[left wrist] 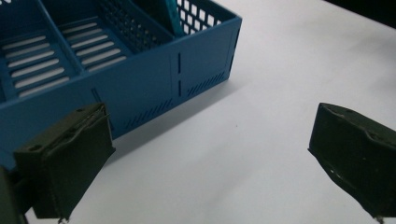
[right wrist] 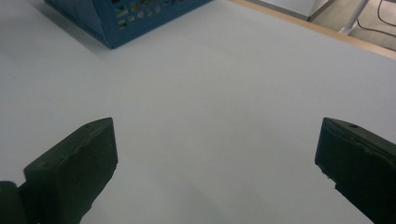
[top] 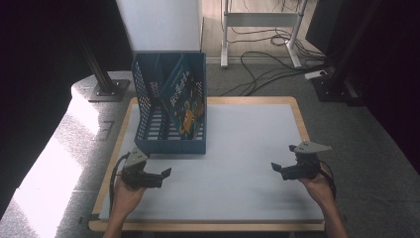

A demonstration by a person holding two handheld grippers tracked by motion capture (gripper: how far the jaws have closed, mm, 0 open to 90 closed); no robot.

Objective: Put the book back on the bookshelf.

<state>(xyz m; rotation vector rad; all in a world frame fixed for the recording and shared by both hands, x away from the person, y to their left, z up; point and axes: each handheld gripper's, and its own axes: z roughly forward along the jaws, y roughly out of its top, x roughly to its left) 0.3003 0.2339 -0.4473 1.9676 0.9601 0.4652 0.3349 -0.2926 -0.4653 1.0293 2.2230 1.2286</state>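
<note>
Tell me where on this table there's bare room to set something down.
The white table top is bare from the blue file rack across to the right edge, and along the front between the left gripper and right gripper. It is crowded only at the back left, where the rack holds a picture book.

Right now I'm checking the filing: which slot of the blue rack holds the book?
The right-hand slot of the blue rack, seen from the person's side. The colourful book leans in it, while the slot to its left holds nothing.
</note>
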